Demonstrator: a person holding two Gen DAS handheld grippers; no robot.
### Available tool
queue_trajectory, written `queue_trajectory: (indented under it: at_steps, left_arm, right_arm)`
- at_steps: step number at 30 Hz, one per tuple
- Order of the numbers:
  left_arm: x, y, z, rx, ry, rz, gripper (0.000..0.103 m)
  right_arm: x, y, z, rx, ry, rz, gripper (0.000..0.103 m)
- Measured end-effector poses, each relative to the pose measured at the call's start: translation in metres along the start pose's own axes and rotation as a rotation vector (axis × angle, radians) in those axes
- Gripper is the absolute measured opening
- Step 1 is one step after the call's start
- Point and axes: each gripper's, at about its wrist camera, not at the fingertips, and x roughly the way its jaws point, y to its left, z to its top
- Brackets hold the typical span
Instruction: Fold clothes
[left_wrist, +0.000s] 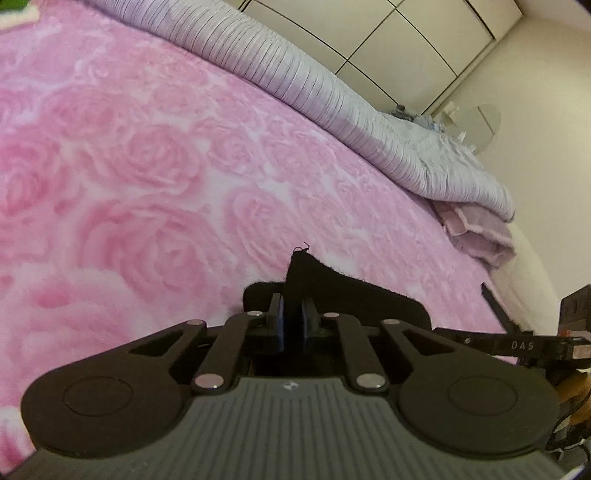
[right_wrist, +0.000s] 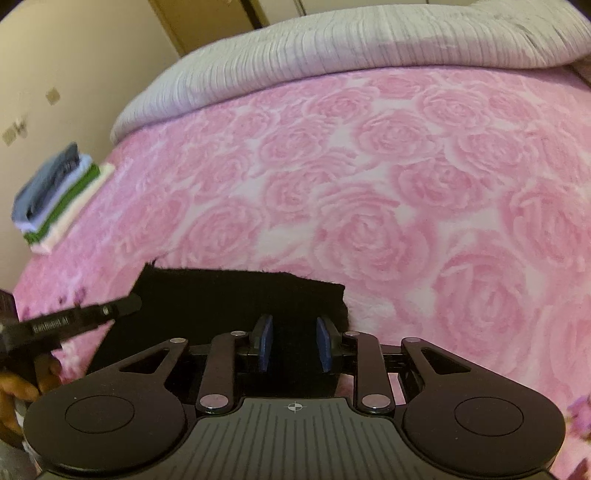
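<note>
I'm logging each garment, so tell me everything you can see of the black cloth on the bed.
The black cloth is plain, matte and fuzzy, with frayed threads along its edge. It lies mostly flat on the pink rose blanket at the near edge of the bed. One corner stands up between the left gripper's pads. The right gripper straddles its near edge, jaws apart.

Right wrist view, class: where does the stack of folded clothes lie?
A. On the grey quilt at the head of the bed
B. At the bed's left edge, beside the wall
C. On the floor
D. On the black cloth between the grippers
B: the stack sits on the pink rose blanket at its left edge, next to the wall, apart from the black cloth.
</note>
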Motion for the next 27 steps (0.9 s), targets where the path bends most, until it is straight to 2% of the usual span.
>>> queue_trajectory:
  at_steps: [3,8,12,16,19,21,23,27]
  left_arm:
    - [-0.011,-0.019,-0.001,0.088,-0.015,0.058,0.011]
    - [-0.047,-0.028,-0.006,0.097,-0.035,0.093,0.012]
    - [-0.087,-0.038,-0.029,0.082,-0.028,0.062,0.012]
    - [-0.115,-0.057,-0.071,0.077,0.031,0.028,0.012]
    - [-0.112,-0.061,-0.097,0.049,0.083,0.072,0.010]
    - [-0.108,-0.060,-0.109,0.022,0.098,0.119,0.005]
    - [-0.111,-0.068,-0.111,0.028,0.087,0.149,0.005]
    - [-0.123,-0.092,-0.114,0.082,0.058,0.217,0.016]
  right_arm:
    - [-0.011,0.001,-0.006,0.023,-0.029,0.008,0.027]
    - [-0.046,0.001,-0.031,0.050,-0.071,0.030,0.027]
    - [-0.082,0.010,-0.063,0.012,-0.095,0.023,0.027]
    - [-0.109,0.030,-0.101,-0.029,-0.105,0.014,0.027]
    - [-0.112,0.043,-0.124,-0.043,-0.084,0.002,0.027]
    - [-0.102,0.048,-0.135,-0.040,-0.054,-0.018,0.027]
    - [-0.101,0.049,-0.140,-0.021,-0.068,-0.042,0.027]
    - [-0.122,0.055,-0.145,0.017,-0.108,-0.068,0.027]
